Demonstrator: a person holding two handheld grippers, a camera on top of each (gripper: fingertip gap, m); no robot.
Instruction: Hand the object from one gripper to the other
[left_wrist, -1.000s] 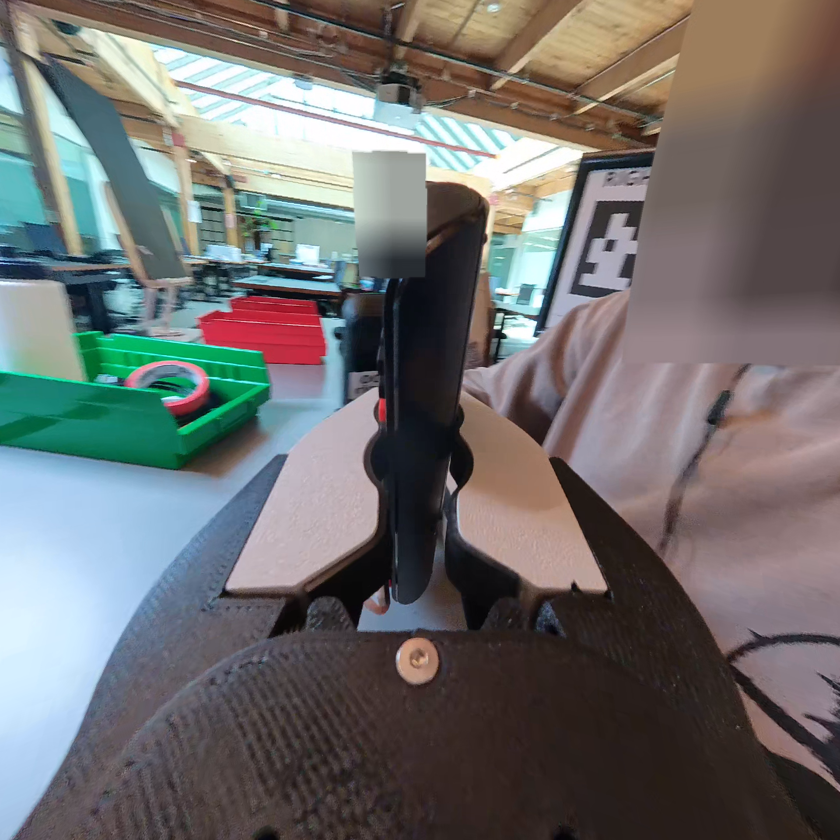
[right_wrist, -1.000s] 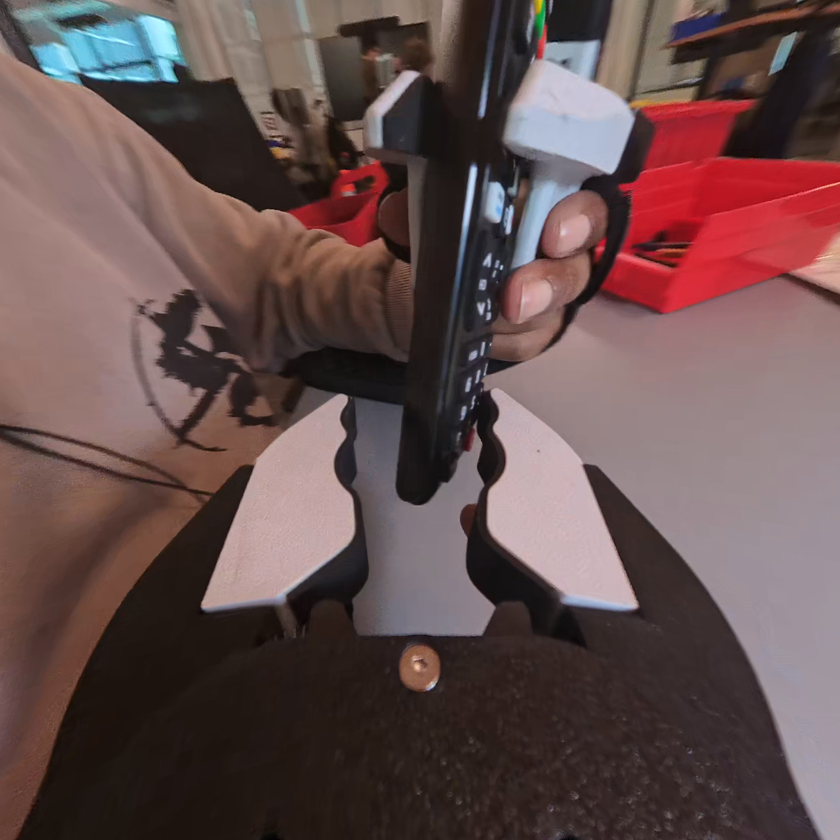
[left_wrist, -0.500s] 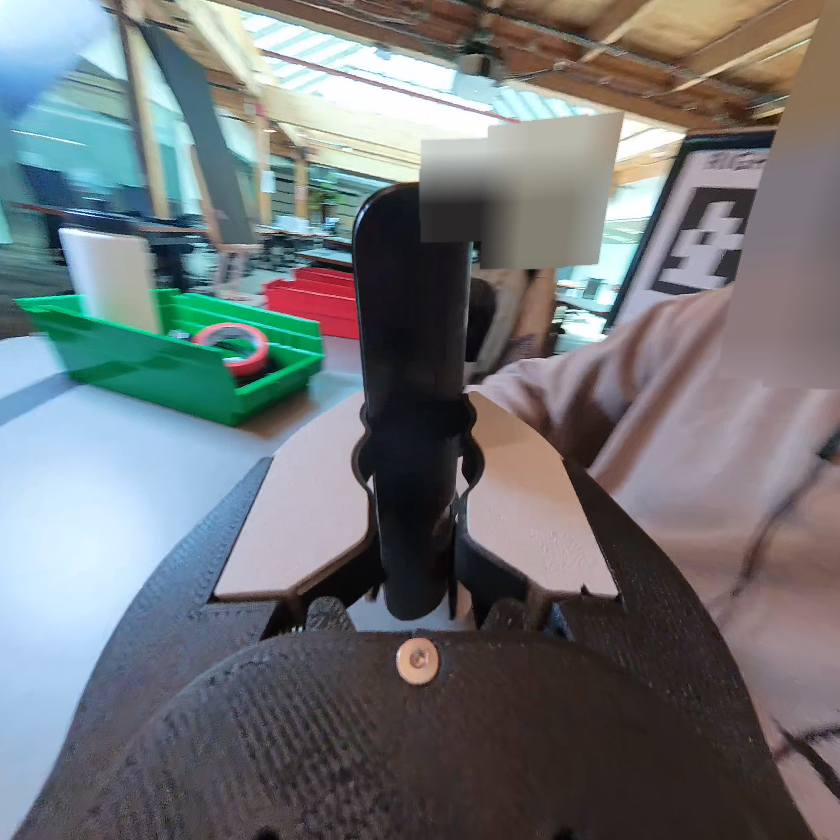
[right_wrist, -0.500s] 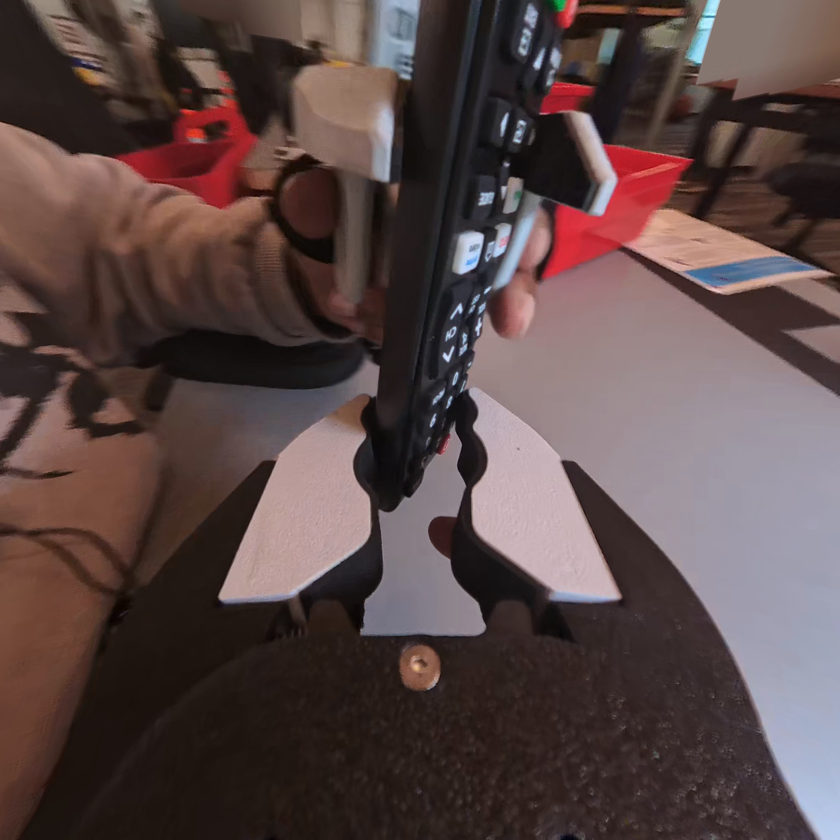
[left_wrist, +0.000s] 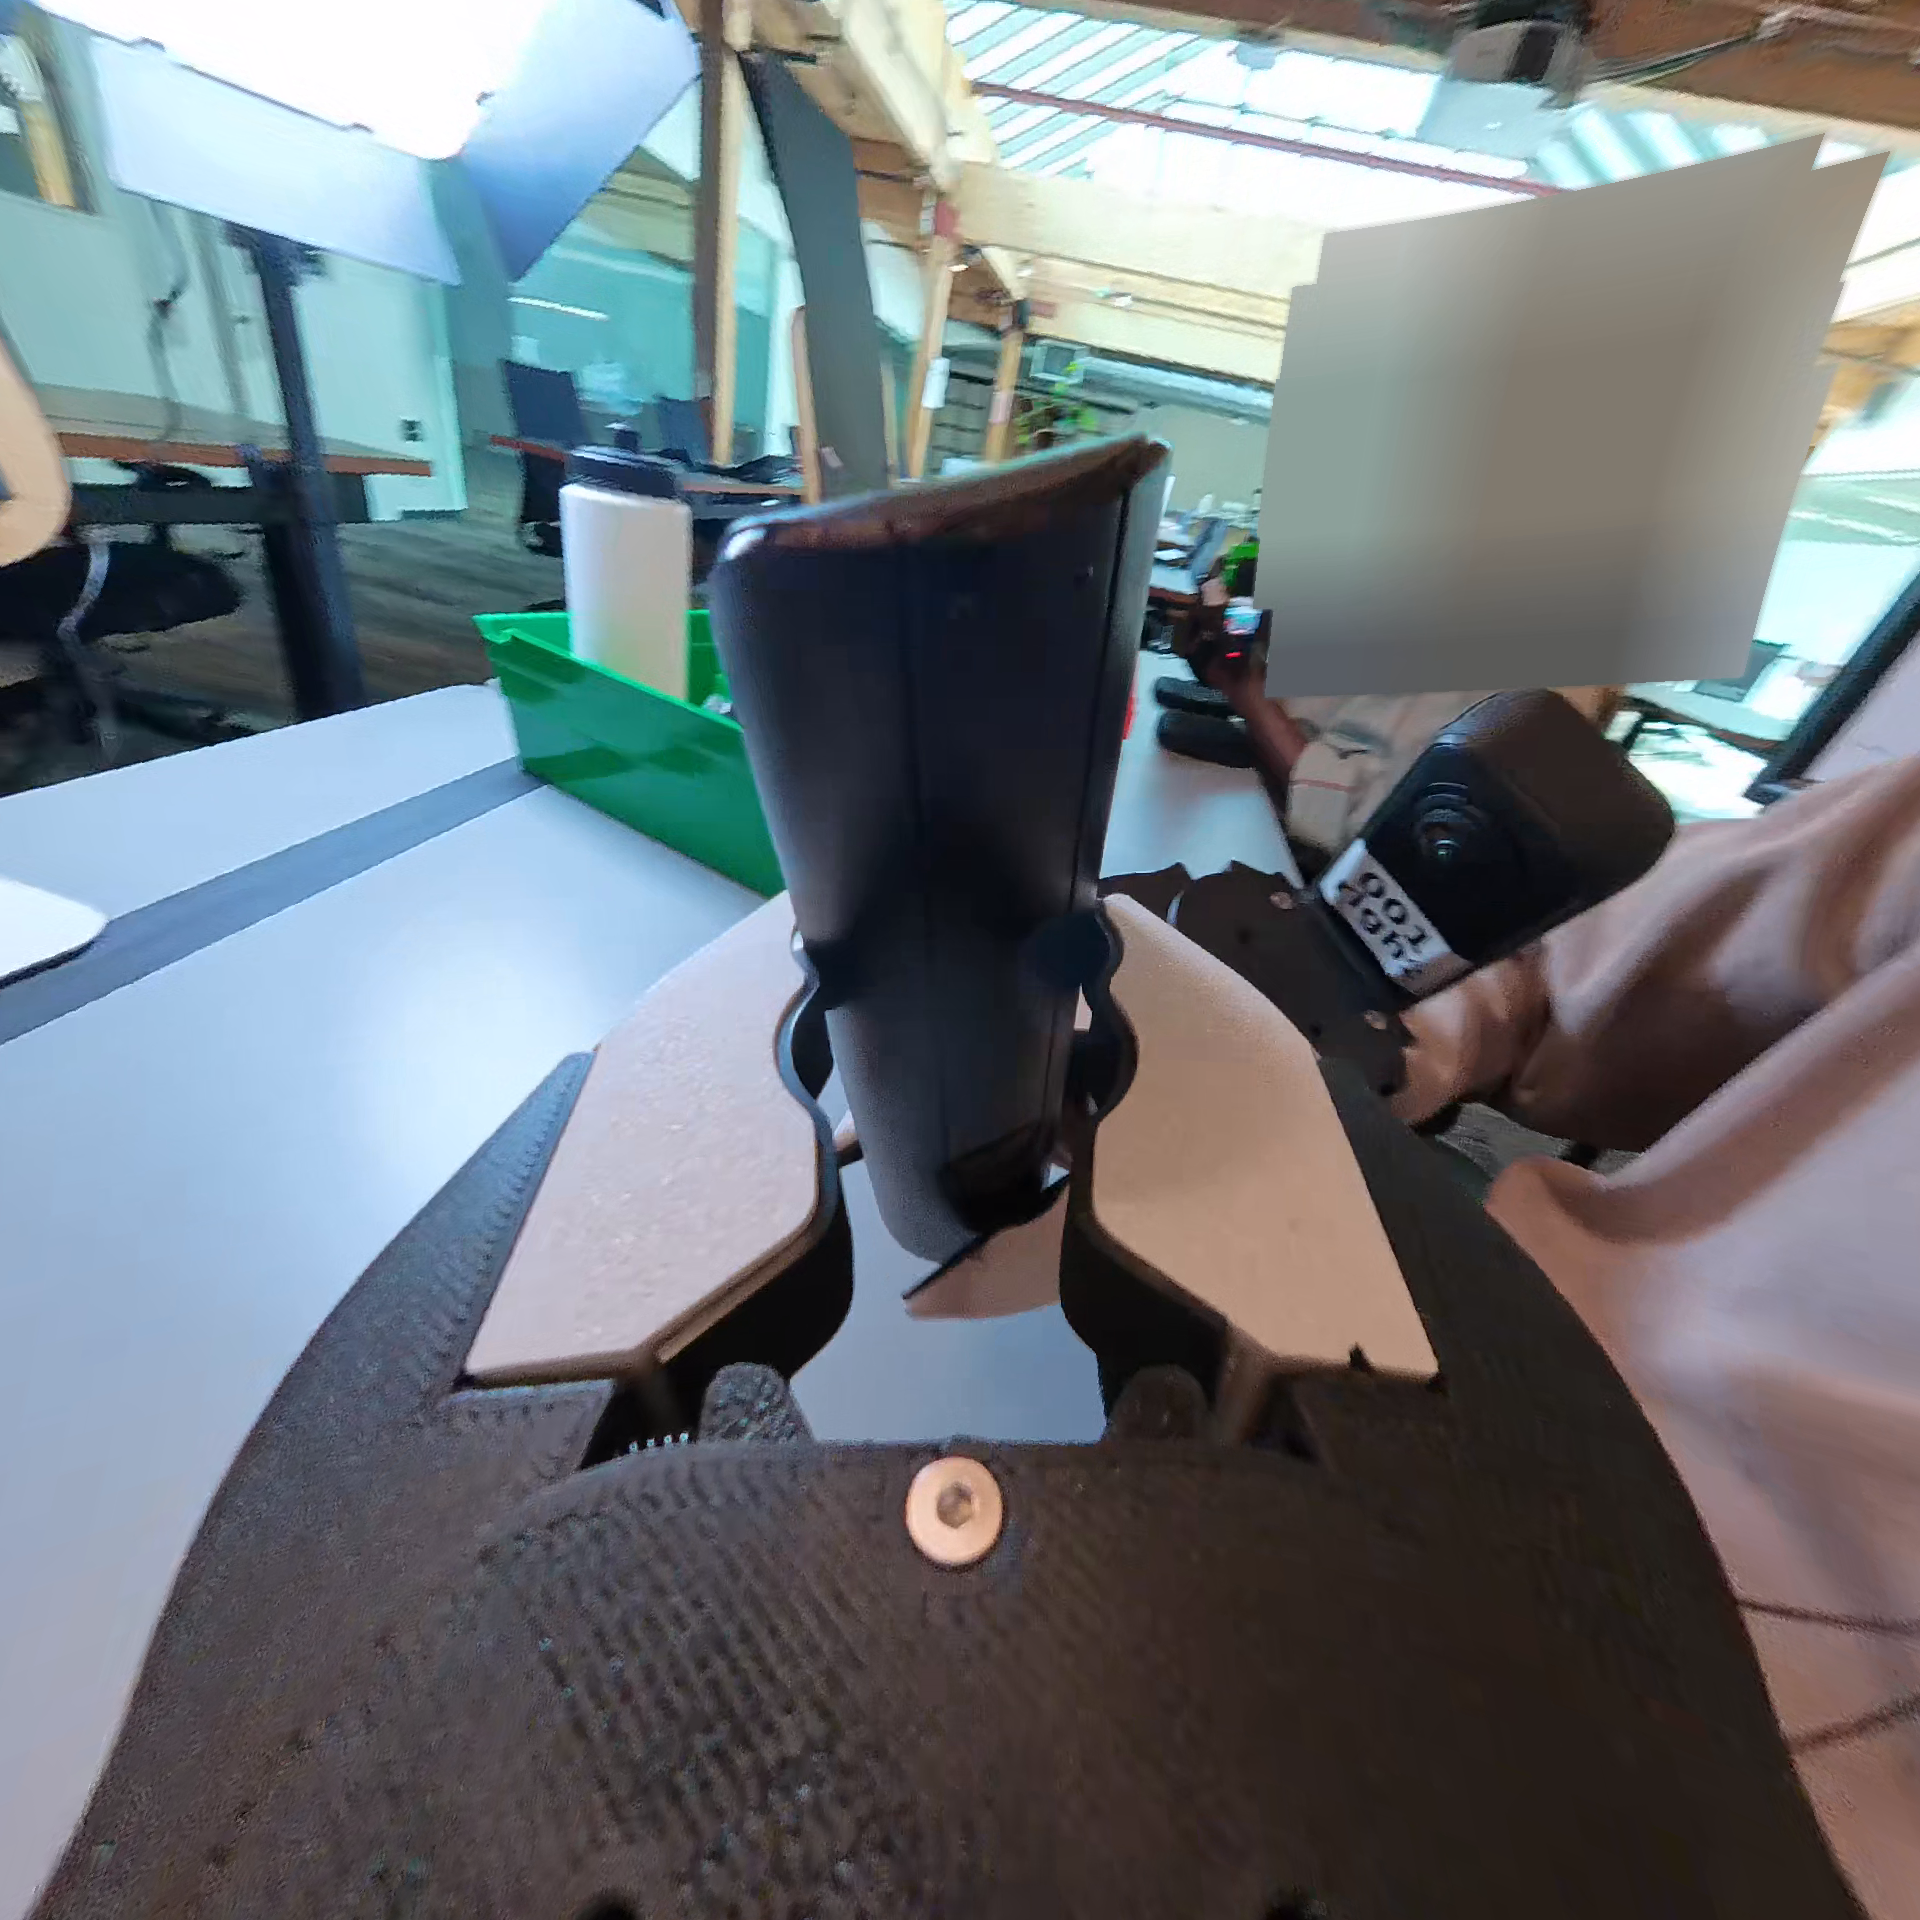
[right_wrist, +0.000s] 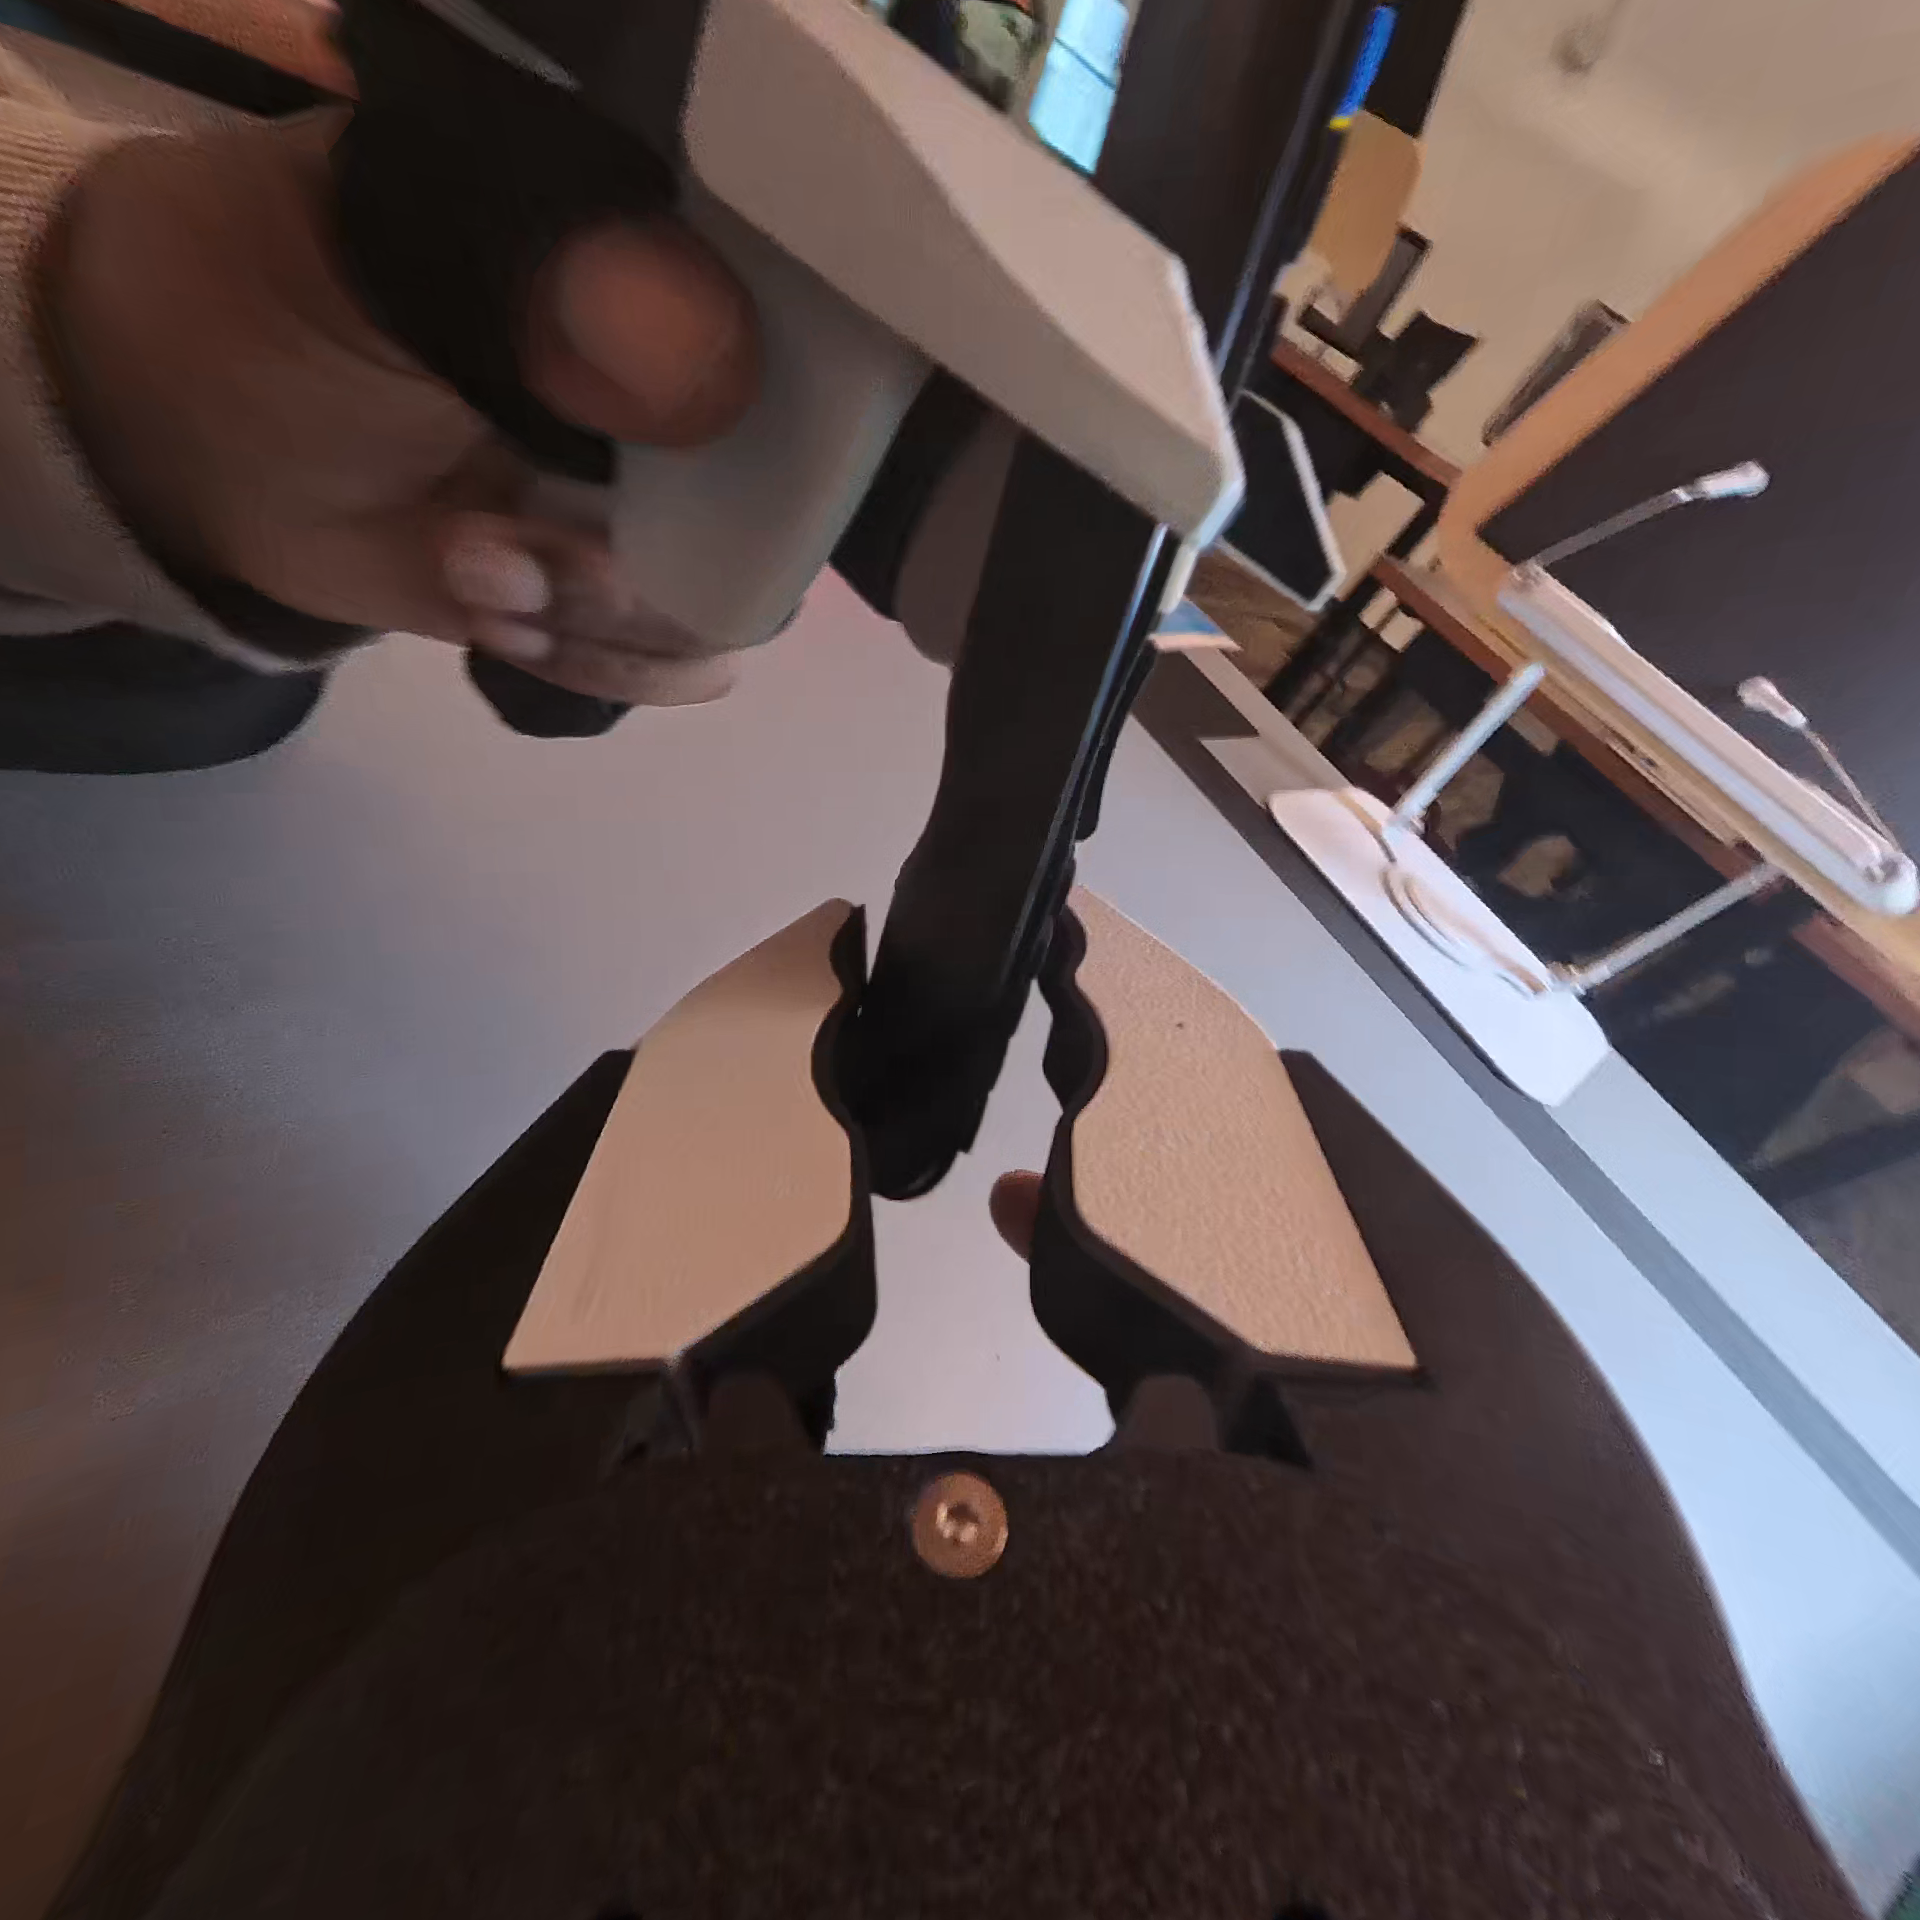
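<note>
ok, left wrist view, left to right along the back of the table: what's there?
white bottle → green bin → black remote shut in the left gripper → right gripper's camera → person's beige sleeve

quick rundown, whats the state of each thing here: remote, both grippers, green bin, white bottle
remote: off the table, upright, held at both ends
left gripper: shut on the remote
right gripper: remote's end between its fingers, closure unclear
green bin: on the table, open-topped
white bottle: upright, dark cap on
</note>
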